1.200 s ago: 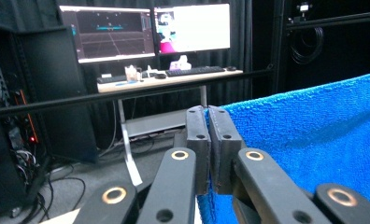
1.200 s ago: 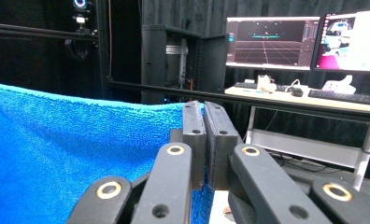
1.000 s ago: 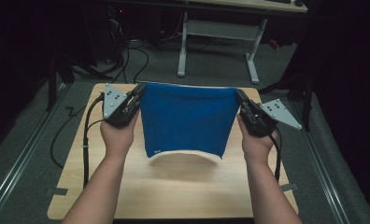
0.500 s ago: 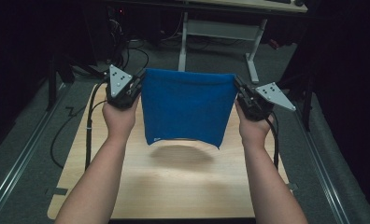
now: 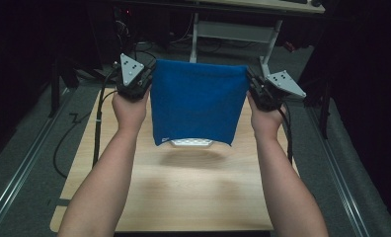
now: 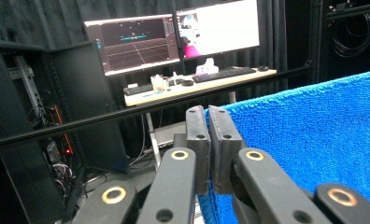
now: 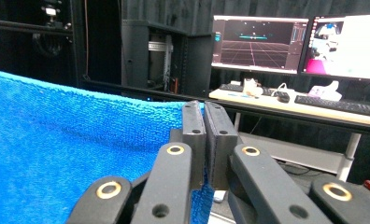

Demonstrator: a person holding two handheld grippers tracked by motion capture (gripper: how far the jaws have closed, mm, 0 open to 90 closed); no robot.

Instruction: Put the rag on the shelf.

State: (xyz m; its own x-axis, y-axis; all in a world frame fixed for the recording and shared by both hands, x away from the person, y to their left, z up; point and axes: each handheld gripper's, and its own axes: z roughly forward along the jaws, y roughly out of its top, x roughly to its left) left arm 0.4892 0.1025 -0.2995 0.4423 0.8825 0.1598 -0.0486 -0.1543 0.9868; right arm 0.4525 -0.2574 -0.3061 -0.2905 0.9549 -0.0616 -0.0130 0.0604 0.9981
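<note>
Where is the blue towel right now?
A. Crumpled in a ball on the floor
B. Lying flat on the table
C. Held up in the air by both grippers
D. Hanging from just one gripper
C: the blue towel hangs stretched above the wooden table, its top corners pinched in the shut jaws of the left gripper and the right gripper.
</note>
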